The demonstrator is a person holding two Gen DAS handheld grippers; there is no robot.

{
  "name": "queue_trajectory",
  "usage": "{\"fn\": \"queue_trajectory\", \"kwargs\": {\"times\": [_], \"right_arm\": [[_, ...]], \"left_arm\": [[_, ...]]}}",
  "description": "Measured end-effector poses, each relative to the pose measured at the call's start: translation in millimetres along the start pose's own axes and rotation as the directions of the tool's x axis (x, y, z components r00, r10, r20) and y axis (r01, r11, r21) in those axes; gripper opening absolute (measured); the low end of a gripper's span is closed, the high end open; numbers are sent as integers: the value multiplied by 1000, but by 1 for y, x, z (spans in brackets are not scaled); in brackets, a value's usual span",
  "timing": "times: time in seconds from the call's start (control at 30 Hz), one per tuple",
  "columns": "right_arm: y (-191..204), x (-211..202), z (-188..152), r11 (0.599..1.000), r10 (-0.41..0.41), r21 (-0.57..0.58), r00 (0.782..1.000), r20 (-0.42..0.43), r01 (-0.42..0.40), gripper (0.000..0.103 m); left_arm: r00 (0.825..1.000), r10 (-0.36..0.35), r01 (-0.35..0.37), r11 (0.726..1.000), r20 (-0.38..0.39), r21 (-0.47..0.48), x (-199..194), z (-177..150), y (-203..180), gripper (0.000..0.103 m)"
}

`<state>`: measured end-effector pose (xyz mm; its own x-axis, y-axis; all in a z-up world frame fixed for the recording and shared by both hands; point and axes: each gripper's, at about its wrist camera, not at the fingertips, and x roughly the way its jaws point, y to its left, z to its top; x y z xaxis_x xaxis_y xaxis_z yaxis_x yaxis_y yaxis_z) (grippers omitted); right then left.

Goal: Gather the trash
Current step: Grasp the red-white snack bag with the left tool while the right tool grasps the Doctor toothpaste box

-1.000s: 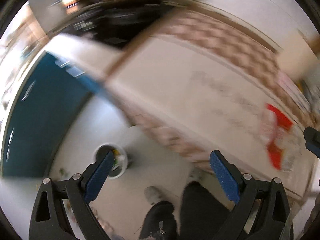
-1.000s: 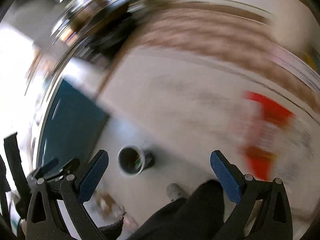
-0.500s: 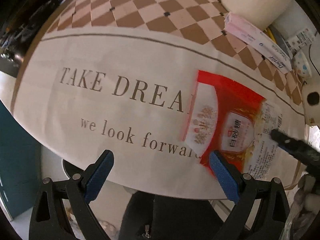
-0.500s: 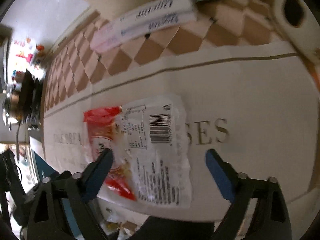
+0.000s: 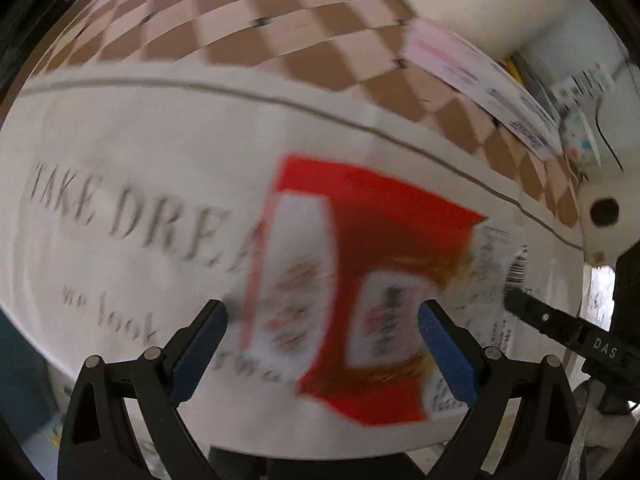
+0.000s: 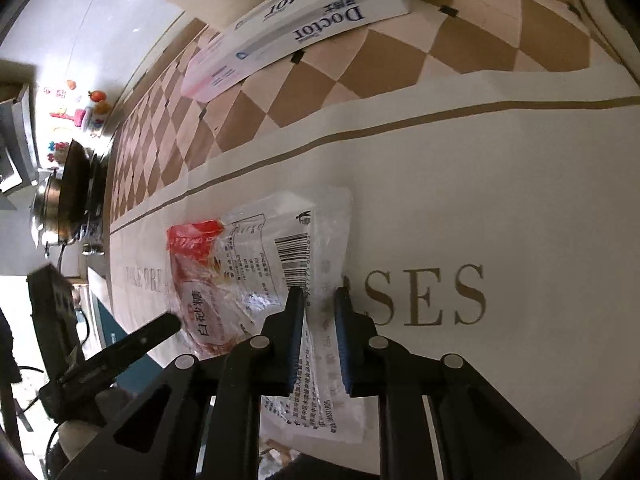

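Observation:
A red and clear plastic food wrapper (image 5: 360, 280) lies flat on the printed tablecloth (image 5: 140, 152) near the table's front edge. My left gripper (image 5: 322, 320) is open just above its red part. In the right wrist view my right gripper (image 6: 318, 300) has its jaws nearly closed around the wrapper's (image 6: 280, 256) clear printed end, below the barcode. The right gripper's finger shows in the left wrist view (image 5: 560, 324), and the left gripper's finger shows in the right wrist view (image 6: 132, 340).
A long white and pink "Doctor" box (image 6: 296, 28) lies on the checkered part of the cloth (image 6: 480, 40) behind the wrapper. Small items crowd the far right corner (image 5: 576, 92). A pot (image 6: 60, 204) stands on a stove beyond the table's left end.
Both grippers have moved closer to the wrapper. My right gripper has gone from wide open to nearly closed around the wrapper's clear end. My left gripper stays open.

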<state>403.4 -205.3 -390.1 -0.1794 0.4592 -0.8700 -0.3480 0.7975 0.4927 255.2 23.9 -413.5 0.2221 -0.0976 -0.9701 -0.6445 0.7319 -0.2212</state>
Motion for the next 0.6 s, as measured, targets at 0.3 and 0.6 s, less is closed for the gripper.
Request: {"fn": "queue_trajectory", "kwargs": {"times": [0.3,0.6], "right_arm": [[24,22,-8,994,79,-65,993,-90,-85,14],[45,-1,18,990,-41,-136,998,-48,34,55]], "left_arm": [[999,45,-45,996,13,71,5,25,-31,14],[926,242,-258,966,290,18,-81,44,-26,9]]}}
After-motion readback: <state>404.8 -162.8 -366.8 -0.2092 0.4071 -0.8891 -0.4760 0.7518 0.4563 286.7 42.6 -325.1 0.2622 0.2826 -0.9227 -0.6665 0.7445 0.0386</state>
